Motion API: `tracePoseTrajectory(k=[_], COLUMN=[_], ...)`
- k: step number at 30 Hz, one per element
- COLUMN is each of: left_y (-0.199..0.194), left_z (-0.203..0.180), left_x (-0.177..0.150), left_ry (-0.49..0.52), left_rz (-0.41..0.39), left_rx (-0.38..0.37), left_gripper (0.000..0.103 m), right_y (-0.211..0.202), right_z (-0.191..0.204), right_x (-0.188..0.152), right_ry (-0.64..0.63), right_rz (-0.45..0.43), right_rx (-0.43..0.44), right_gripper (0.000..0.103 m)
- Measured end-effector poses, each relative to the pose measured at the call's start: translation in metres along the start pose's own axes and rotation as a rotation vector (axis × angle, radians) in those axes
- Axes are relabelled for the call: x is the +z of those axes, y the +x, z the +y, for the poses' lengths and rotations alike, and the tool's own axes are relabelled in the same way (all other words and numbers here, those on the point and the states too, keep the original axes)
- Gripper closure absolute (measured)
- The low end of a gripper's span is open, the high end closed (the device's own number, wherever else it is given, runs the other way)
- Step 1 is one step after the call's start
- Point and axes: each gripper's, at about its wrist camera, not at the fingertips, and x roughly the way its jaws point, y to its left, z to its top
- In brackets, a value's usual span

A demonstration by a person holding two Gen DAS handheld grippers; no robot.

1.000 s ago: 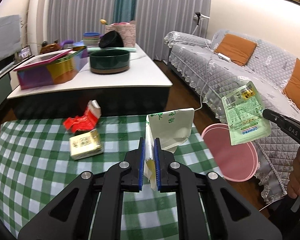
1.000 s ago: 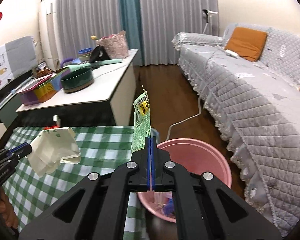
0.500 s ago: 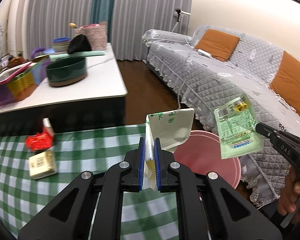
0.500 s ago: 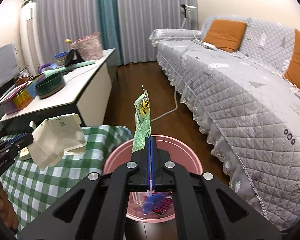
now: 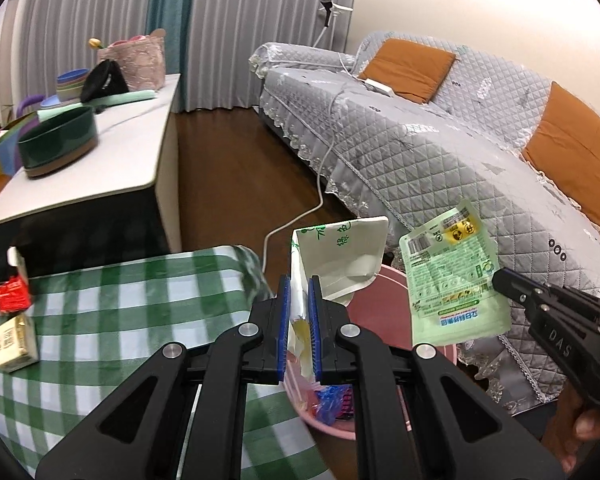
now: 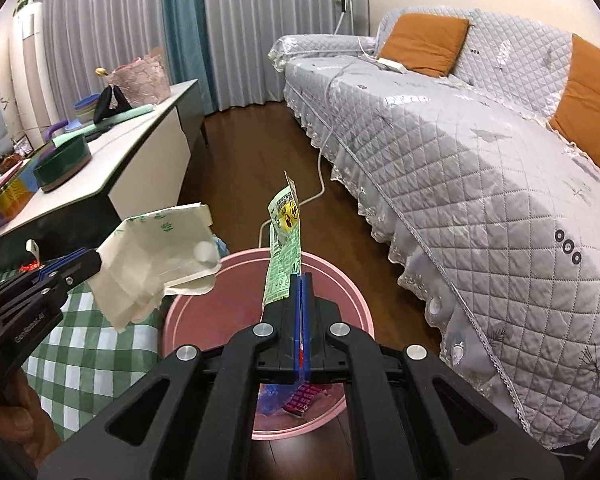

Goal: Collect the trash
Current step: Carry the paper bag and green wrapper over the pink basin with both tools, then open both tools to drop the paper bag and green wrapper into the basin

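Most of the pink bin [image 6: 352, 304] is hidden from us: in the left wrist view the left gripper [image 5: 299, 320] covers its near side, and in the right wrist view the right gripper [image 6: 301, 320] covers its middle. Its contents, something blue and something magenta, are too cut off for us to name.

The left gripper is clamped on a cream wrapper [image 5: 340, 258] with green print. The wrapper's lower end sits between the blue pads [image 5: 285, 332]; its long axis rises away from the gripper and leans right, above the bin's left rim beside the checked table [image 5: 120, 320].

The right gripper is clamped on a green pouch [image 6: 285, 240], held by its bottom edge. We see the pouch edge-on from the right wrist and flat from the left wrist [image 5: 452, 276]; it stands roughly upright over the bin opening.

A red wrapper [image 5: 11, 295] and a tan packet [image 5: 15, 343] lie on the table, well apart from the bin.
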Motion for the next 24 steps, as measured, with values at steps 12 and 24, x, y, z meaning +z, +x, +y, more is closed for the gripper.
tracePoseTrajectory(k=[12,24], left_y=[0.018,-0.005], left_z=[-0.013,0.01], left_x=[0.003,-0.005], left_ry=[0.004,-0.016], left_rz=[0.029,0.016], left_rx=[-0.06,-0.027], left_gripper=[0.09,0.073], right_y=[0.007,0.0], right_z=[-0.003,0.001], right_x=[-0.002,0.002], right_ry=[0.011,0.042], right_rz=[0.031,-0.003], right_rx=[-0.016,-0.018], right_gripper=[0.097,0.054])
